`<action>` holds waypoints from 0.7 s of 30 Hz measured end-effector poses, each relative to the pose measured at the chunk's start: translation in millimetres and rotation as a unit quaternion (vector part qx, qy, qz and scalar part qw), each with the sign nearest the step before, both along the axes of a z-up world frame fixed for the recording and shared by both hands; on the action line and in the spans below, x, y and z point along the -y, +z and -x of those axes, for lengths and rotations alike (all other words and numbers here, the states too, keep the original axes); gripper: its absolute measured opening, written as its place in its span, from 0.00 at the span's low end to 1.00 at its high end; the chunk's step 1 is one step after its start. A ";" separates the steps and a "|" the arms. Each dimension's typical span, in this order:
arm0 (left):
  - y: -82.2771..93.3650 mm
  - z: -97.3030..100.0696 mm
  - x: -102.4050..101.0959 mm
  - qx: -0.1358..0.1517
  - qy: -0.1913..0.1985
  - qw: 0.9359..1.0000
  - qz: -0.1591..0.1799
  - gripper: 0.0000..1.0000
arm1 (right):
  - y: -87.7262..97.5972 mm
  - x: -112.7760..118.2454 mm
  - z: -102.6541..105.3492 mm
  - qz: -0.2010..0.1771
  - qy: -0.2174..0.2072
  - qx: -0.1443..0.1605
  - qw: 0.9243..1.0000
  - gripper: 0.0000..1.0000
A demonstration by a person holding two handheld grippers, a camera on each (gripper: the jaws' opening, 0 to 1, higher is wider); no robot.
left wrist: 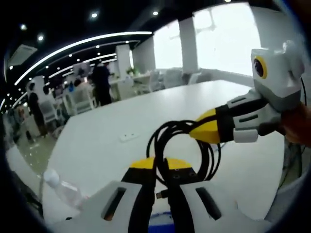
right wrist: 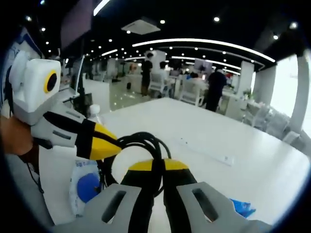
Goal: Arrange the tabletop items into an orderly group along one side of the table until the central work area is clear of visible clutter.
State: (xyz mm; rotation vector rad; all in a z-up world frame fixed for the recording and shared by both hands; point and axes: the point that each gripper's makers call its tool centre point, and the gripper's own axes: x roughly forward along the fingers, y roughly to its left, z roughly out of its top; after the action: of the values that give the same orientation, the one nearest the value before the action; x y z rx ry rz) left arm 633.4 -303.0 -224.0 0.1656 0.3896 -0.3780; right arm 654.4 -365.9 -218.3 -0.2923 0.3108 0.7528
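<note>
- Both grippers meet over the white table [left wrist: 146, 121], each gripping the same coiled black cable [left wrist: 182, 141], held between them above the tabletop.
- In the left gripper view, the left gripper [left wrist: 160, 167] has its yellow-tipped fingers [left wrist: 141, 165] pressed together on the near side of the coil; the right gripper [left wrist: 206, 128] enters from the right and its fingers pinch the coil's far edge.
- In the right gripper view, the right gripper [right wrist: 158, 167] is clamped on the cable [right wrist: 141, 143], with the left gripper [right wrist: 109, 143] reaching in from the left onto the loop.
- A clear plastic bottle [left wrist: 63, 187] lies at the table's near-left edge in the left gripper view.
- A white packet with a blue round mark [right wrist: 85, 187] lies under the grippers; a white power strip [right wrist: 204, 150] sits farther across the table.
- People stand among desks in the background.
</note>
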 end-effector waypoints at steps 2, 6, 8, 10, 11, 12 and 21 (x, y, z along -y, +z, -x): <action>1.4 3.9 9.2 0.001 -0.010 1.000 0.000 0.04 | 0.6 9.5 4.1 0.002 -0.006 0.001 1.000 0.05; 3.6 13.2 27.6 0.001 -0.030 1.000 0.001 0.04 | 0.7 28.5 12.6 0.003 -0.017 -0.002 1.000 0.05; 3.4 17.3 36.0 0.000 -0.038 0.999 0.001 0.04 | 0.2 38.6 17.5 0.007 -0.021 -0.001 1.000 0.05; 1.8 21.3 45.8 -0.003 -0.049 0.999 0.001 0.04 | -0.9 45.7 20.8 0.010 -0.025 -0.002 1.000 0.05; 0.7 23.1 50.1 -0.004 -0.054 0.999 0.001 0.04 | -2.4 50.5 22.6 0.012 -0.027 -0.003 1.000 0.05; -0.3 24.2 53.0 -0.006 -0.057 0.998 0.001 0.04 | -3.6 53.3 23.9 0.012 -0.029 -0.004 1.000 0.05; -27.3 38.8 98.1 -0.039 -0.104 0.994 -0.006 0.04 | -32.0 98.4 41.8 0.023 -0.056 -0.035 0.998 0.05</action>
State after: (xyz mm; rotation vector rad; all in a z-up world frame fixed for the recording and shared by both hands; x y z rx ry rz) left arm 594.5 -401.1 -251.3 0.2048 0.4540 -0.5888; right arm 612.6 -464.4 -250.3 -0.2889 0.4085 0.6477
